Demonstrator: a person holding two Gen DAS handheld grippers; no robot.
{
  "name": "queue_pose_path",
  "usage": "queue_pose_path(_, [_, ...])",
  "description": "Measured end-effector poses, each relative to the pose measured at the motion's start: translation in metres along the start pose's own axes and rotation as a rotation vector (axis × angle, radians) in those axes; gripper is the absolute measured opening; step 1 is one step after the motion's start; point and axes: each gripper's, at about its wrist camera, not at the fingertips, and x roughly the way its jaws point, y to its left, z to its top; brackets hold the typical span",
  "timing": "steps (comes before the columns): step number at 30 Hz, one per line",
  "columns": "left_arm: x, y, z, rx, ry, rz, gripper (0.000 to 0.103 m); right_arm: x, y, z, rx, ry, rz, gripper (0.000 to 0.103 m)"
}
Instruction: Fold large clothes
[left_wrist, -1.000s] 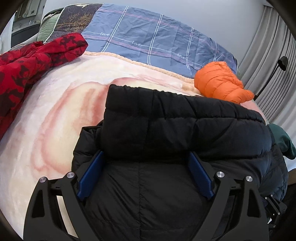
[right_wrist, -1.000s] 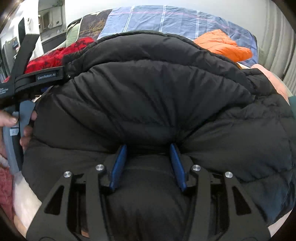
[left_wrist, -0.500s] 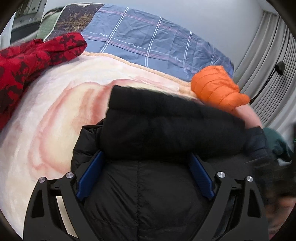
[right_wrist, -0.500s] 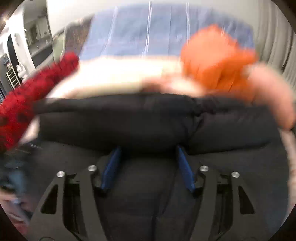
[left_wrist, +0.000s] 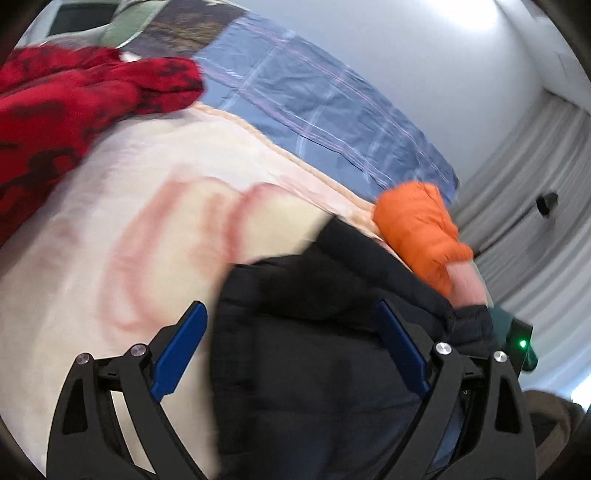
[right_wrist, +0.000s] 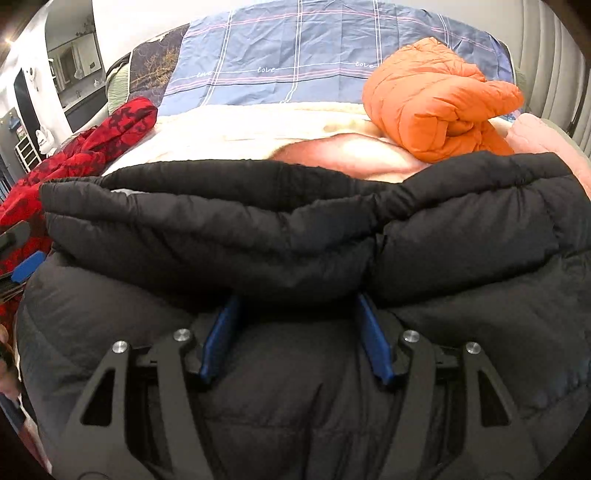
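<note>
A black puffer jacket (right_wrist: 295, 229) lies folded on the pale pink blanket (left_wrist: 110, 221), its upper part doubled over toward me. My right gripper (right_wrist: 297, 299) sits low on the jacket. Its blue fingertips are tucked under the folded edge and stand apart with loose fabric between them. My left gripper (left_wrist: 288, 306) is open wide at the jacket's left edge (left_wrist: 314, 350). One of its fingers is over the blanket and the other over the black fabric, and neither presses on it. This view is blurred.
An orange puffer jacket (right_wrist: 436, 103) is bundled behind the black one. A red patterned garment (left_wrist: 74, 103) lies at the far left. A blue checked sheet (right_wrist: 295, 55) covers the head of the bed. Grey curtains (left_wrist: 546, 192) hang on the right.
The right gripper's jaws have widened, and the lifted part of the black jacket has dropped flat onto the bed. The left gripper has slid left and rolled, so the jacket now lies to its right.
</note>
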Motion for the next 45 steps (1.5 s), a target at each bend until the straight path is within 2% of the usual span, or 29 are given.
queue_pose_path(3, [0.011,0.018,-0.006,0.000,0.103,0.093,0.094,-0.001,0.000,-0.001,-0.002,-0.005,-0.002,0.064])
queue_pose_path(5, [0.020,0.022,-0.013,0.014,0.162,0.063,0.098,0.000,0.001,-0.001,-0.005,-0.008,-0.004,0.064])
queue_pose_path(7, [0.024,0.020,-0.017,0.043,0.166,0.027,0.102,0.000,0.001,-0.002,-0.006,-0.010,-0.005,0.064])
queue_pose_path(13, [0.031,0.020,-0.015,0.094,0.203,-0.063,0.100,0.000,0.001,-0.002,-0.002,-0.015,0.001,0.064])
queue_pose_path(14, [0.030,0.019,-0.014,0.098,0.204,-0.091,0.086,0.001,0.001,-0.002,-0.001,-0.016,0.001,0.065])
queue_pose_path(15, [0.030,0.018,-0.015,0.102,0.209,-0.119,0.064,0.001,0.002,-0.002,0.001,-0.018,0.000,0.065])
queue_pose_path(16, [0.031,0.014,-0.016,0.100,0.221,-0.171,0.051,0.001,0.002,-0.002,0.002,-0.020,0.000,0.065])
queue_pose_path(17, [0.029,0.015,-0.019,0.094,0.234,-0.215,0.033,0.001,0.003,-0.002,0.003,-0.020,-0.001,0.065])
queue_pose_path(21, [0.022,-0.001,-0.013,0.102,0.216,-0.220,0.018,0.002,0.001,-0.002,0.014,-0.017,0.014,0.065])
queue_pose_path(24, [-0.002,-0.020,0.004,0.103,0.182,-0.275,0.016,0.002,-0.003,0.001,0.023,-0.008,0.044,0.065])
queue_pose_path(27, [-0.028,-0.068,0.017,0.230,0.166,-0.291,0.016,-0.005,-0.015,0.006,0.057,0.012,0.122,0.065])
queue_pose_path(29, [-0.044,-0.110,0.021,0.345,0.166,-0.288,0.016,-0.020,-0.037,0.009,0.139,0.012,0.205,0.066])
queue_pose_path(31, [-0.054,-0.154,0.024,0.436,0.172,-0.291,0.016,-0.043,-0.063,0.008,0.221,-0.030,0.251,0.067])
queue_pose_path(34, [-0.056,-0.199,0.028,0.473,0.207,-0.298,0.016,-0.086,-0.091,-0.003,0.243,-0.123,0.211,0.069])
queue_pose_path(36, [-0.049,-0.232,0.028,0.489,0.241,-0.272,0.017,-0.109,-0.102,-0.014,0.240,-0.168,0.192,0.070])
queue_pose_path(38, [-0.035,-0.260,0.025,0.492,0.278,-0.248,0.018,-0.132,-0.107,-0.032,0.224,-0.194,0.237,0.070])
queue_pose_path(39, [-0.028,-0.271,0.023,0.478,0.301,-0.240,0.018,-0.141,-0.104,-0.046,0.207,-0.198,0.289,0.064])
queue_pose_path(40, [-0.020,-0.279,0.021,0.449,0.328,-0.238,0.019,-0.145,-0.097,-0.055,0.188,-0.194,0.334,0.051])
queue_pose_path(41, [-0.014,-0.284,0.019,0.430,0.346,-0.238,0.019,-0.147,-0.089,-0.065,0.166,-0.182,0.389,0.045])
queue_pose_path(42, [-0.009,-0.289,0.017,0.413,0.360,-0.239,0.019,-0.143,-0.076,-0.075,0.142,-0.150,0.449,0.033])
queue_pose_path(43, [-0.005,-0.295,0.014,0.397,0.369,-0.242,0.019,-0.136,-0.070,-0.078,0.142,-0.114,0.453,0.028])
queue_pose_path(45, [-0.001,-0.301,0.009,0.384,0.379,-0.242,0.019,-0.102,-0.057,-0.085,0.201,0.001,0.456,0.028])
